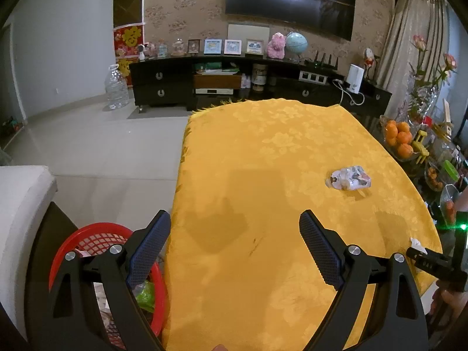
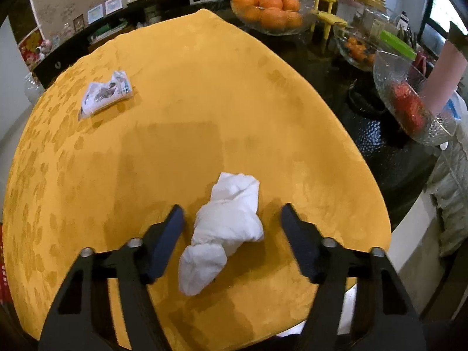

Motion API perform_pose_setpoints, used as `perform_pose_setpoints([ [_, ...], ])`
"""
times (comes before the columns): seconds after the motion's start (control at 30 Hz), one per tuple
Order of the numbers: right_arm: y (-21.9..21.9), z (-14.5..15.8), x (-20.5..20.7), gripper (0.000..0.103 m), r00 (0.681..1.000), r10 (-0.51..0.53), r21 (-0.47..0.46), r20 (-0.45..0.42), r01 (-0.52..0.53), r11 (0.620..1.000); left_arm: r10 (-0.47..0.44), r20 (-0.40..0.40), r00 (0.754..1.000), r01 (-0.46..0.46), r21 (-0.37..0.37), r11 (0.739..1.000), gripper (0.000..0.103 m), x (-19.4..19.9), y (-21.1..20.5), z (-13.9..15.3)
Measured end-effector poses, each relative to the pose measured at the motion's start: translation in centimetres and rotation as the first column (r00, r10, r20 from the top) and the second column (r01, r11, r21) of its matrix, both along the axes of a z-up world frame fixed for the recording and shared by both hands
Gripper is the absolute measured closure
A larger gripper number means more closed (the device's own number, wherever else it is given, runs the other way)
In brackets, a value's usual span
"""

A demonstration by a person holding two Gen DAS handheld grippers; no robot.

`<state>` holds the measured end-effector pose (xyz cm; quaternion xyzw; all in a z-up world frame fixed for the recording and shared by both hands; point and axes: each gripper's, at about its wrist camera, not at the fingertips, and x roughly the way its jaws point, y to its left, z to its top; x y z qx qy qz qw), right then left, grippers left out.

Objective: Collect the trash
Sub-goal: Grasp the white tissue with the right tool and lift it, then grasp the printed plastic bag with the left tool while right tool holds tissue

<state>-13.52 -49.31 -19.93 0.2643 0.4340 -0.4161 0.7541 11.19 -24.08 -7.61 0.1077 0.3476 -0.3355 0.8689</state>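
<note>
Left wrist view: a red basket (image 1: 96, 242) with scraps in it sits at the far left, below the table edge. The left gripper (image 1: 234, 234) hangs wide open and empty over the yellow tablecloth (image 1: 263, 152). Further right lies a crumpled wrapper (image 1: 349, 177). Right wrist view: the wrapper (image 2: 106, 94) lies at upper left; the right gripper (image 2: 232, 219) straddles a white tissue (image 2: 225, 234), pads on either side, not touching it.
</note>
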Motion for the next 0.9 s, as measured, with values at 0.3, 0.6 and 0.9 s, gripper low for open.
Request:
perform_pose_setpoints([
  [0.3, 0.7, 0.2, 0.5, 0.063, 0.999, 0.042, -0.013, -0.004, -0.043, 0.999, 0.013, -0.013, 1.0, -0.013, -0.006, 1.0, 0.017, 0.4, 0.6, 0.2],
  [0.6, 0.4, 1.6, 1.2, 0.065, 0.995, 0.075, -0.021, 0.058, -0.074, 0.997, 0.006, -0.01, 1.0, -0.006, -0.003, 1.0, 0.017, 0.4, 0.3, 0.0],
  [0.9, -1.0, 5.5, 4.3, 0.065, 0.982, 0.158, -0.102, 0.103, -0.147, 0.984, -0.019, -0.015, 1.0, 0.019, 0.012, 1.0, 0.017, 0.0, -1.0, -1.1],
])
